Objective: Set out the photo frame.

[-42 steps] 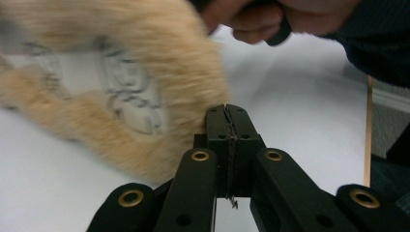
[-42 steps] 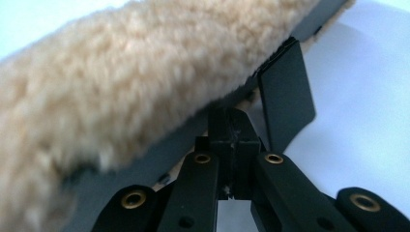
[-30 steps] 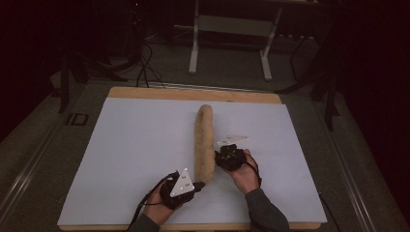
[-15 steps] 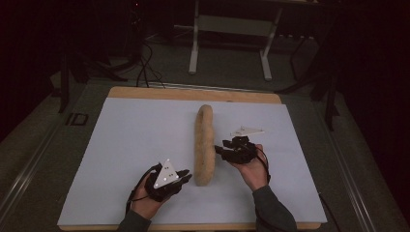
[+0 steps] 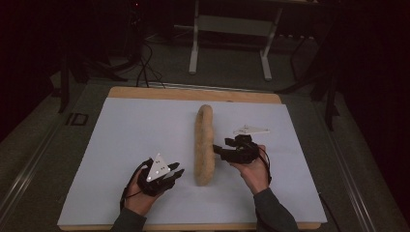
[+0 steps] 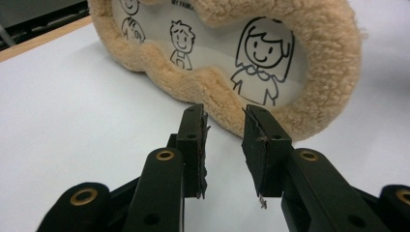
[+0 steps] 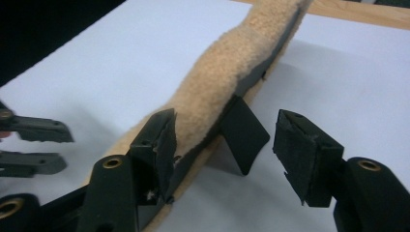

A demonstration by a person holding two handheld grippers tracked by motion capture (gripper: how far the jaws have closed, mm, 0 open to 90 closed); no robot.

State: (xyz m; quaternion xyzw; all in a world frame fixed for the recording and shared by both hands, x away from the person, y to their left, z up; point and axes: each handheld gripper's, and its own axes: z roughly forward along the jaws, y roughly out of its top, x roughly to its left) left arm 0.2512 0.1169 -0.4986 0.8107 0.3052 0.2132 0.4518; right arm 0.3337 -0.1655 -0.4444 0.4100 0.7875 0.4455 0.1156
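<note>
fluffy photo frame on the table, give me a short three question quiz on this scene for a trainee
1. True or false: the plush photo frame stands upright on its edge on the white mat.
2. Which gripper is on the frame's picture side? A) left gripper B) right gripper
3. Fill in: behind the frame, a black ____ props it up.

Key
1. True; it stands on edge, lengthwise away from the person.
2. A; the left gripper view faces the cartoon drawings, with jaws apart and nothing between them.
3. Stand; the kickstand shows in the right gripper view, whose jaws are also open.
</note>
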